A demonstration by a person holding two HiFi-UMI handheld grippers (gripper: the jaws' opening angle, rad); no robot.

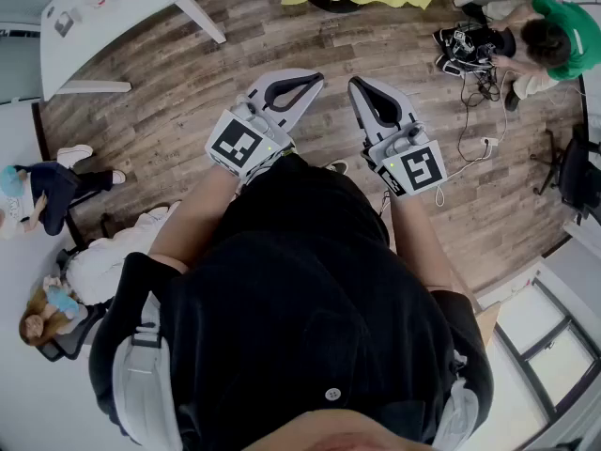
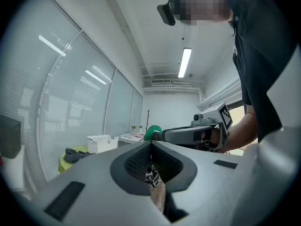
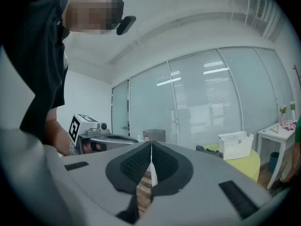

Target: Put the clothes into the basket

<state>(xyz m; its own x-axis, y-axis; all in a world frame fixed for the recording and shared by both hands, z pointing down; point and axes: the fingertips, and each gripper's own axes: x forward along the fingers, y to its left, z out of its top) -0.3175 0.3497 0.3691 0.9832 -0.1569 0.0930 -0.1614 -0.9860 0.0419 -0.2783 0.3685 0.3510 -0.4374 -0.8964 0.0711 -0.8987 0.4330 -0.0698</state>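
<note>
Two tongs, held level, side by side, angled toward each other. Left tongs [image 2: 151, 143]: jaws pressed together, nothing between the ribbed pads [image 2: 136, 162]. Right tongs [image 3: 151, 144]: same, closed flat and empty. Task not yet under way.

Dark clothes [image 3: 209, 149] heaped on a yellow-green table [image 3: 251, 164], well ahead of both tongs and far past the tips. Ahead and to the right from the right tongs, ahead and to the left from the left. White basket [image 3: 233, 143] on the same table, just beside the heap; touching or a little apart, cannot tell. Number of garments unclear at this range.

Handling, as a judgement: soft, limp, light fabric, no stiffness, nothing fragile. Likely to drape, stretch out and trail once lifted. Best taken at a thick bunched fold near the middle of the heap, seated deep between the pads, not at a hem or sleeve end. Good bite expected from the ribbing; slip unlikely. Main risk: hanging ends snagging the basket rim, or shoving the light basket along the table.
</note>
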